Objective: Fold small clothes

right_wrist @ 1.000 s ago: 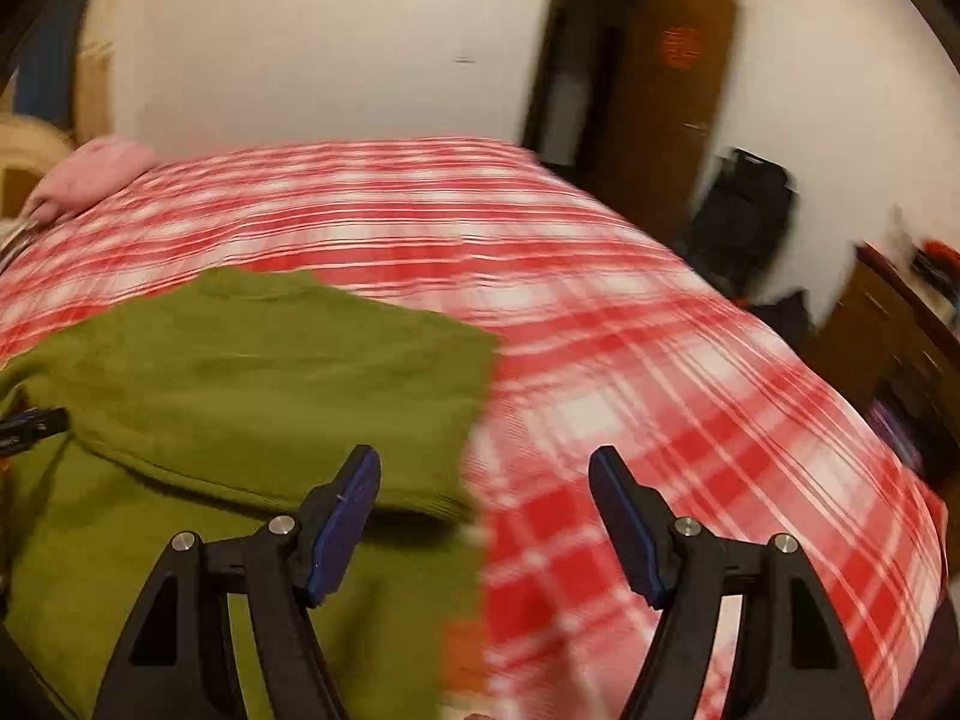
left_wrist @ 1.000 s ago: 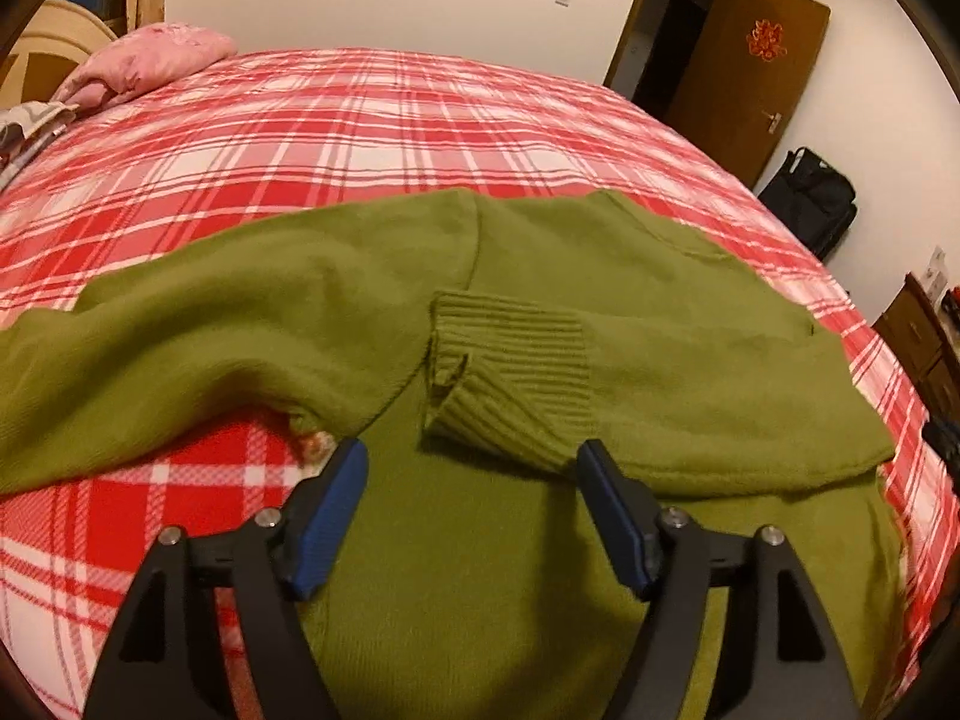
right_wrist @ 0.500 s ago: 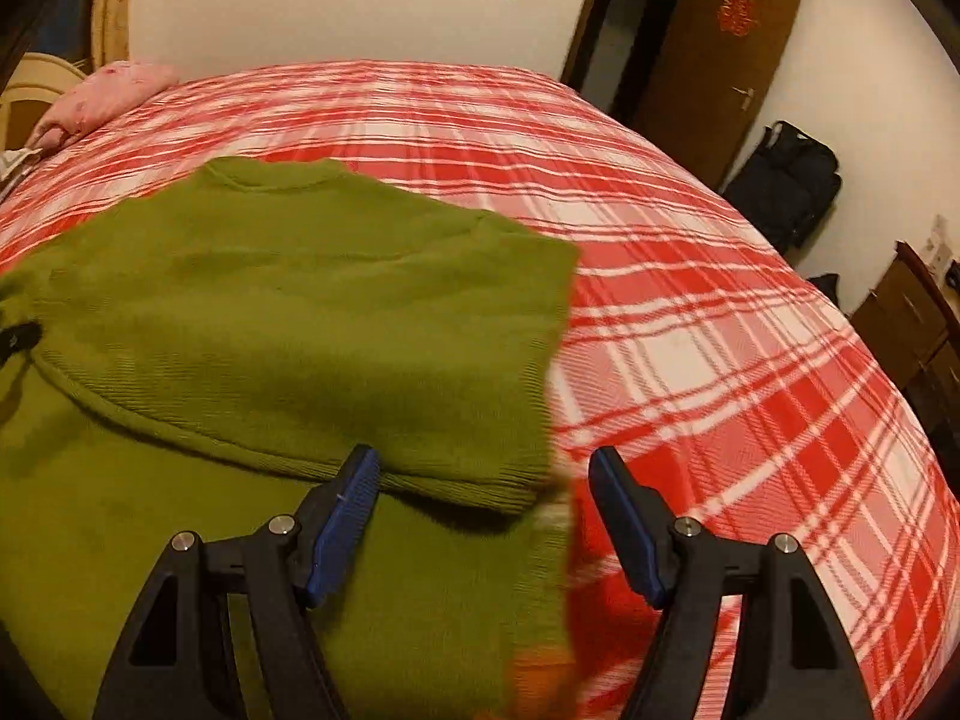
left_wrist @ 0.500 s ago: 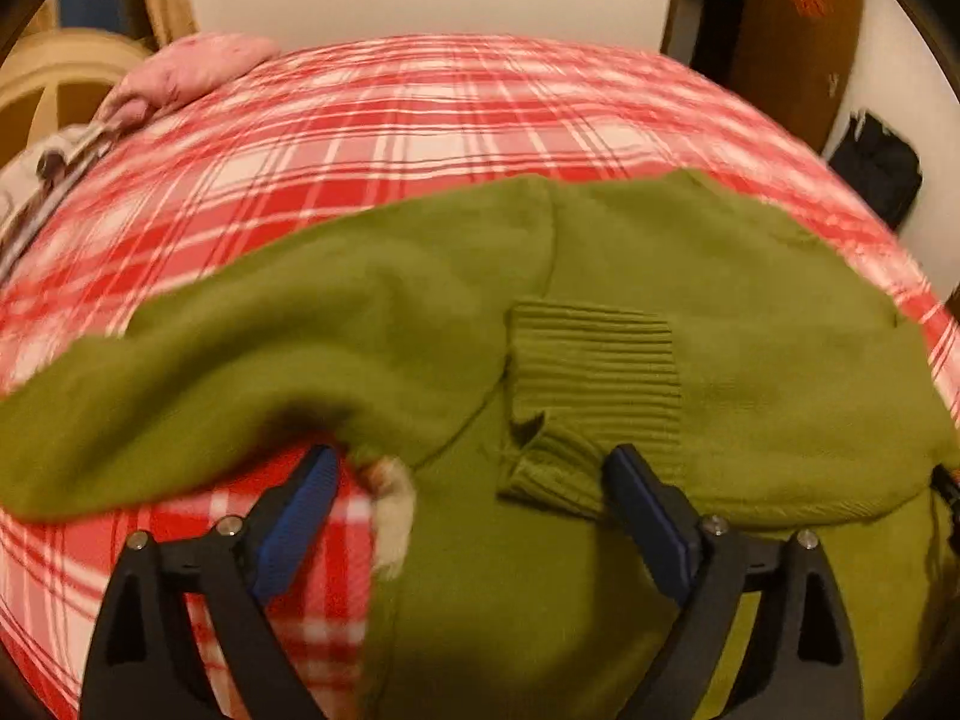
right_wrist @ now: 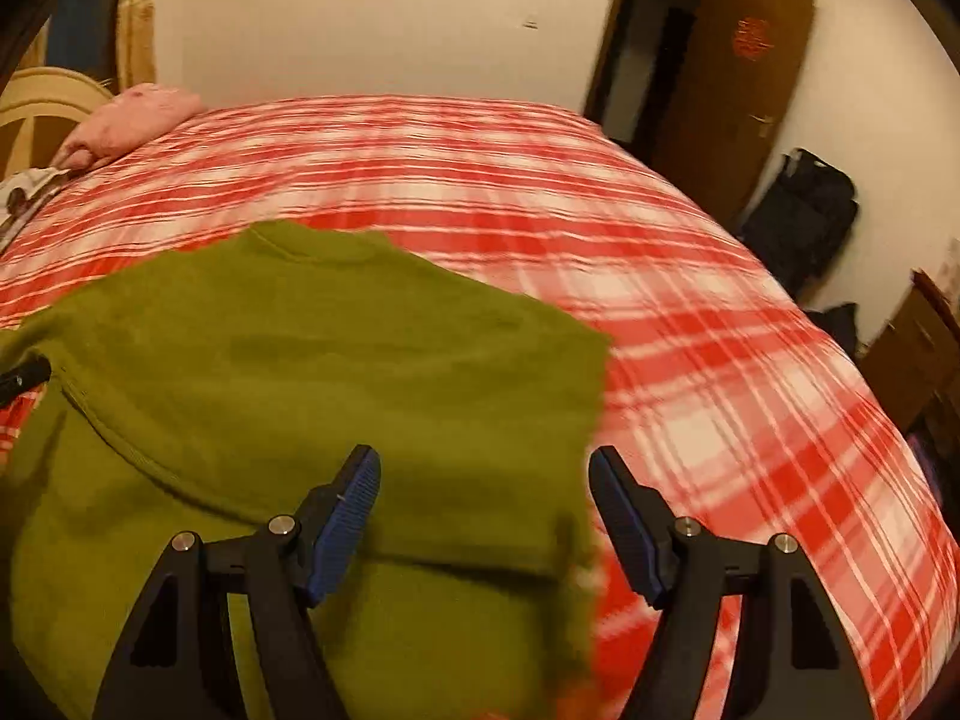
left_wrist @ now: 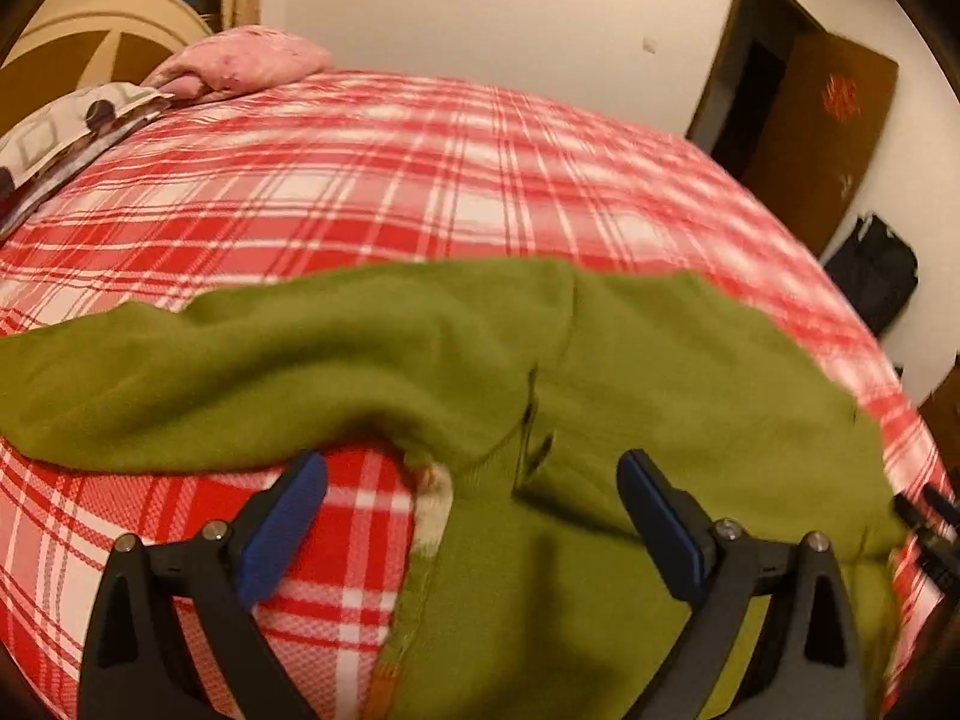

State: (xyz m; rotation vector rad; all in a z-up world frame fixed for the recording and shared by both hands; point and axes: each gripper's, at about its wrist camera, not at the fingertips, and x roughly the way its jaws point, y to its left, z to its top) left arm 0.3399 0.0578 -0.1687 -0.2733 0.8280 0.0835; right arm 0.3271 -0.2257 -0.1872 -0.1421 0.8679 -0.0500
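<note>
An olive green sweater (left_wrist: pixel 660 372) lies flat on the red plaid bed (left_wrist: pixel 360 180). Its left sleeve (left_wrist: pixel 210 372) stretches out to the left, and the other sleeve is folded across the body (right_wrist: pixel 360 390). My left gripper (left_wrist: pixel 471 462) hovers over the sweater's left armpit and side seam. Its jaws are opening wide and grip nothing. My right gripper (right_wrist: pixel 485 456) stands open above the sweater's (right_wrist: pixel 300 360) folded right edge, with one blue pad over cloth and the other over the bedspread (right_wrist: pixel 720 390). Each view catches the other gripper's tip at its edge.
A pink pillow (left_wrist: pixel 240 60) and patterned bedding (left_wrist: pixel 54 138) lie at the head of the bed. A brown door (left_wrist: pixel 822 138), a black bag (left_wrist: pixel 876 276) and a wooden dresser (right_wrist: pixel 918 348) stand to the right of the bed.
The left gripper's jaws have widened and it has drifted left off the ribbed cuff toward the armpit. The right gripper has moved left, from bare bedspread to over the sweater's right edge.
</note>
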